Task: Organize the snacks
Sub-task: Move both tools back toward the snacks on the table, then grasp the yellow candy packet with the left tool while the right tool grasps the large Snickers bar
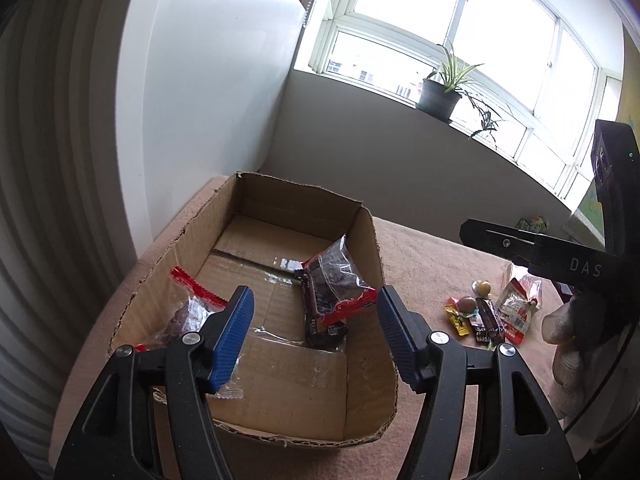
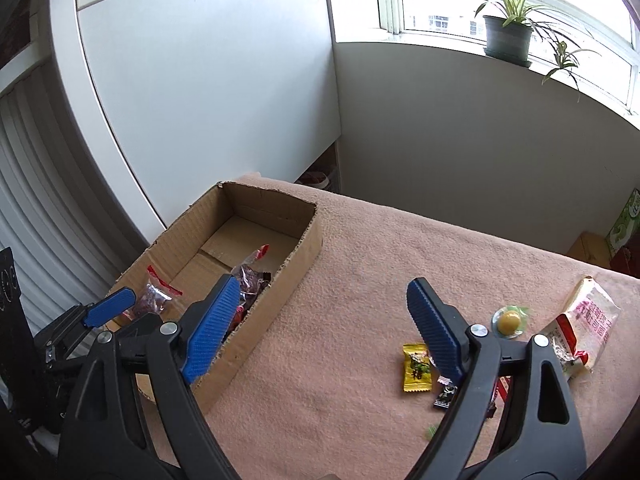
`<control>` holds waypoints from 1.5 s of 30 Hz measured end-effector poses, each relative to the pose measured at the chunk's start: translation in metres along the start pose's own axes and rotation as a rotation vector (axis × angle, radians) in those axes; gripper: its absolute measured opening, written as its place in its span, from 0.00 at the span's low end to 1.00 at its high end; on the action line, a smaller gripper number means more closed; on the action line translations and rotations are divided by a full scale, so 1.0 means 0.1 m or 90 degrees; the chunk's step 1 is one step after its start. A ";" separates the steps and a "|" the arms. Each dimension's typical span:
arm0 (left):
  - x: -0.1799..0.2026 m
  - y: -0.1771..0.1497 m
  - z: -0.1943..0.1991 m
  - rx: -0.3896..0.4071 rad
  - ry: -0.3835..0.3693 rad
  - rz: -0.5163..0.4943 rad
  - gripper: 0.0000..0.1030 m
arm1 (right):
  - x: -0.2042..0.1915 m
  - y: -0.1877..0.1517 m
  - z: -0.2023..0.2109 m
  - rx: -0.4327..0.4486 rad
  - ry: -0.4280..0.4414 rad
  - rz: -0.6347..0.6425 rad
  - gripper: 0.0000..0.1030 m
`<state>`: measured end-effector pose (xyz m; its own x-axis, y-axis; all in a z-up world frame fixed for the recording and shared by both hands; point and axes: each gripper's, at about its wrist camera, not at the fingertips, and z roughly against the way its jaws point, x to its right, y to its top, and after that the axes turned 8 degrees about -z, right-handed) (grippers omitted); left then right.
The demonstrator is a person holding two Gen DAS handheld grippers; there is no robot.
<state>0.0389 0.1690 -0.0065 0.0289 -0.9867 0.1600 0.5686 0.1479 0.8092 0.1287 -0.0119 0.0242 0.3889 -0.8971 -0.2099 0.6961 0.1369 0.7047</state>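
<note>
Cardboard box beneath left gripper, jaws apart, angled downward.

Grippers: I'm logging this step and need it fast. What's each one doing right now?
Left gripper: open, holding nothing, above the cardboard box.
Right gripper: open, holding nothing, above the table cloth.

You get daylight from the large white-framed window, blown out to white glare. The pink cloth-covered table is evenly lit, with soft shadows. Fisheye bending curves walls at the edges, corners go dark, focus stays sharp.
</note>
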 end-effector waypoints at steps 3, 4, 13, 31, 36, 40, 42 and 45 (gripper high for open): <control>0.12 0.02 0.01 0.004 -0.012 -0.007 0.62 | 0.31 -0.06 0.18 0.003 -0.018 -0.027 0.85; 0.17 0.03 0.01 0.005 -0.017 -0.009 0.62 | 0.41 -0.10 0.23 0.005 -0.025 -0.036 0.85; 0.73 0.04 -0.12 -0.008 -0.061 -0.058 0.62 | 1.03 -0.34 0.52 -0.002 -0.059 -0.094 0.85; 1.49 -0.12 -1.00 -0.163 -0.098 -0.120 0.61 | 1.59 -0.51 -0.06 -0.117 0.003 -0.172 0.66; 1.62 -0.17 -1.19 -0.195 -0.099 -0.134 0.56 | 1.66 -0.55 -0.23 -0.141 0.009 -0.164 0.61; 1.65 -0.19 -1.31 -0.211 -0.088 -0.141 0.55 | 1.70 -0.56 -0.33 -0.152 0.013 -0.161 0.60; 1.63 -0.21 -1.36 -0.221 -0.086 -0.139 0.54 | 1.74 -0.57 -0.36 -0.154 0.017 -0.165 0.60; 1.64 -0.18 -1.43 -0.225 -0.084 -0.144 0.52 | 1.74 -0.56 -0.42 -0.158 0.023 -0.162 0.60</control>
<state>0.1507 -0.0052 -0.0753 -0.2208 -0.9710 0.0913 0.7955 -0.1252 0.5930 0.1827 -0.1578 -0.0802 0.2017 -0.9007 -0.3849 0.8970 0.0120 0.4419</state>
